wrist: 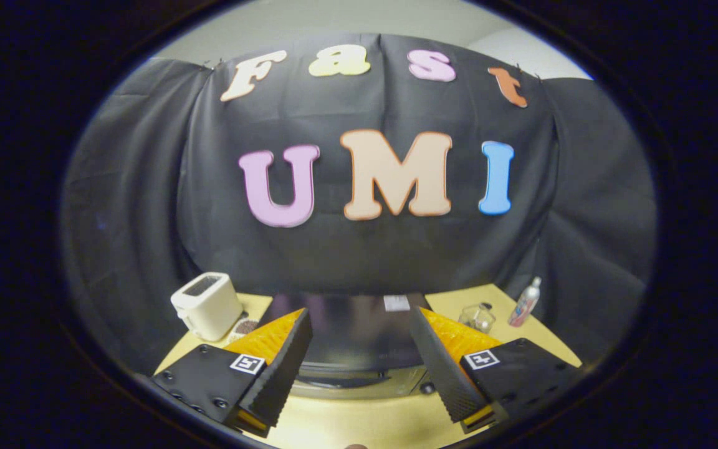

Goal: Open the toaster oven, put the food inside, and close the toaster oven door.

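Hovering gripper (359, 349) jaws apart over toaster oven (356, 337)

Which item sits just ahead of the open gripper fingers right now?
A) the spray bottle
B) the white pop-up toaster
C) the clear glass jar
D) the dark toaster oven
D: the toaster oven lies directly beyond the gap of the open gripper, while the toaster, jar and bottle stand off to the sides.

The claw (359, 340) hangs spread wide over the toaster oven (353, 337); a white toaster (207, 305) flanks one side, glass jar (477, 317) and bottle (525, 302) the other.
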Tool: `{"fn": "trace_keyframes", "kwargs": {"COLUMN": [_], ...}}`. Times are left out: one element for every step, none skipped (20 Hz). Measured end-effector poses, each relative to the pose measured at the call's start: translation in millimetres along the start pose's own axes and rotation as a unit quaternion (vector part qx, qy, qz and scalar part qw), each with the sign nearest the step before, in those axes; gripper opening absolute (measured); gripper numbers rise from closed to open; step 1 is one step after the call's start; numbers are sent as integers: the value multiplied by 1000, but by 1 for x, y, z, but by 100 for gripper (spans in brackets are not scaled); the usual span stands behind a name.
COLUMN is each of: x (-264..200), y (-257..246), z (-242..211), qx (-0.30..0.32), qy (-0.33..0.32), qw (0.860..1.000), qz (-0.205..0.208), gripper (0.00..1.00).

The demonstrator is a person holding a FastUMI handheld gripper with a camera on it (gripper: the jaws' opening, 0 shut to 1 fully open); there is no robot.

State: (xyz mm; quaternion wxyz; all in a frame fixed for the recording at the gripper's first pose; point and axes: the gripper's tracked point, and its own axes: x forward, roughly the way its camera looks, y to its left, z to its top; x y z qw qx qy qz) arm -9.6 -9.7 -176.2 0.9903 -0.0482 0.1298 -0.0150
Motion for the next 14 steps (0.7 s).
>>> {"fn": "trace_keyframes", "kwargs": {"x": [-2, -4, -7, -9, -11, -12, -12, -13, -14, -13, -12, -12, -11, -11], "y": [2, 3, 4, 3, 1, -4, -7, -9, -12, -18, -21, -24, -28, -34], "z": [23, 43, 61, 78, 92, 102, 109, 113, 116, 119, 120, 119, 118, 116], "qx": [7, 16, 24, 29, 30, 26, 20, 14, 10, 9, 12, 17, 23, 27], "qy": [-20, -36, -50, -63, -74, -80, -84, -83, -87, -91, -93, -94, -95, -95], "qw": [1000, 999, 998, 998, 997, 996, 996, 996, 996, 996, 996, 995, 995, 995], "qz": [3, 7, 11, 12, 10, 6, 3, 0, -4, -9, -11, -12, -13, -13], "gripper": [99, 99, 99, 99, 99, 99, 99, 99, 99, 99, 99, 99, 99, 99]}}
